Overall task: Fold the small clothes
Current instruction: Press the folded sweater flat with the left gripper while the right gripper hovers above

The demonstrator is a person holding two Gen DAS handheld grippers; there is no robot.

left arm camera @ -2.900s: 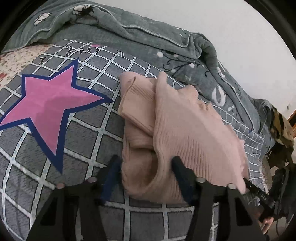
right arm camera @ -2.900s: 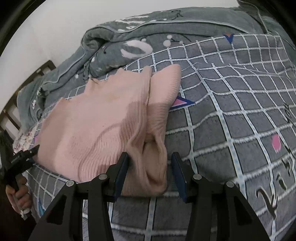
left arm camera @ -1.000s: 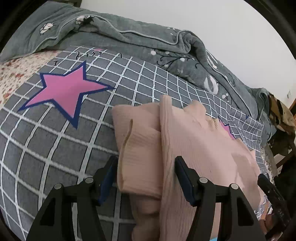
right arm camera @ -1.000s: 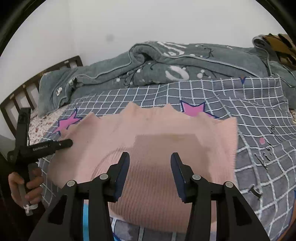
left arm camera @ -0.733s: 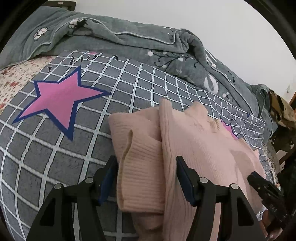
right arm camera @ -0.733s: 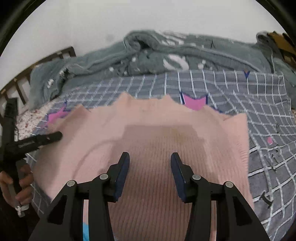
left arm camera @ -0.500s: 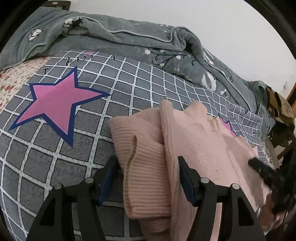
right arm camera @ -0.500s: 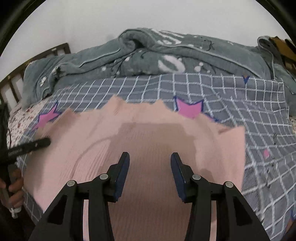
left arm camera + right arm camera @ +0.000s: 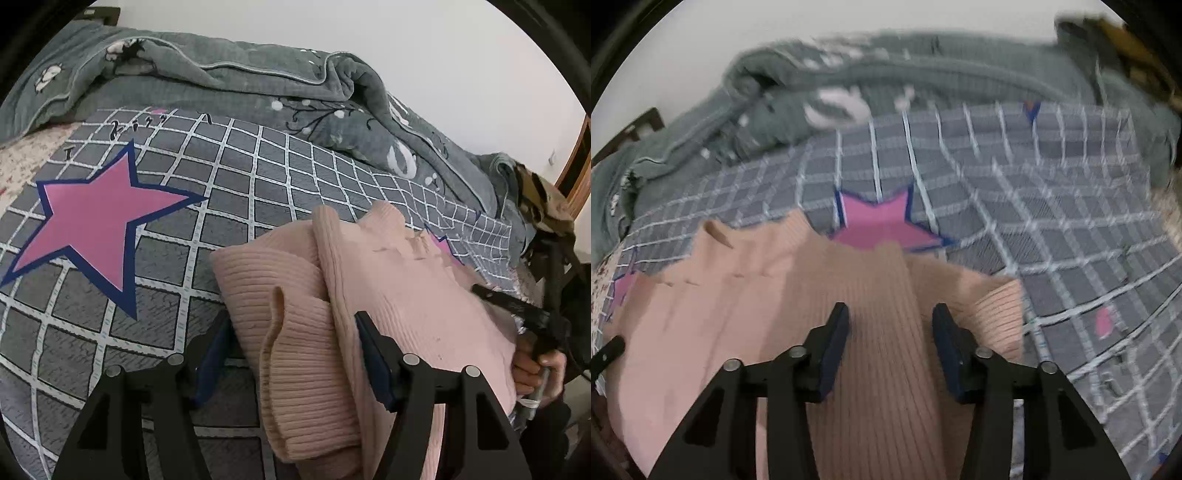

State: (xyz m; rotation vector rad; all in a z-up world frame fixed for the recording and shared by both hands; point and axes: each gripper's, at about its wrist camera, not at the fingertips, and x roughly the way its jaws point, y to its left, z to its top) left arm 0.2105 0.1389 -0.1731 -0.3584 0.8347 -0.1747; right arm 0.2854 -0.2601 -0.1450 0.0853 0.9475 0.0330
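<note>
Nearest to me, my left gripper (image 9: 291, 354) has its fingers spread wide with a bundle of the pink sweater (image 9: 406, 295) between them: the ribbed sleeve (image 9: 295, 332) and the side edge of the body fill the gap, though I cannot tell whether the pads are pressing on the knit or just flanking it. On the other side, my right gripper (image 9: 890, 347) is closing, its fingers apart, and a raised ridge of the same sweater runs straight up between them; that view is blurred, and the pads do not look to be touching the cloth yet.

Beyond the left fingers the sweater spreads away to their right, towards the right gripper, which shows at the far edge of the left wrist view in a hand (image 9: 535, 369). Its long axis, as I judge it, runs from one gripper to the other, across the line the fingers point along.

Further out lies the checked bedspread (image 9: 258, 192) with its pink star (image 9: 88, 218), bare ahead and to the left of the left fingers. Behind that sits the heaped grey quilt (image 9: 229, 81).

Both hands look equally near their own end; I judge the next fold turns on carrying the edge forward over open bedspread.
</note>
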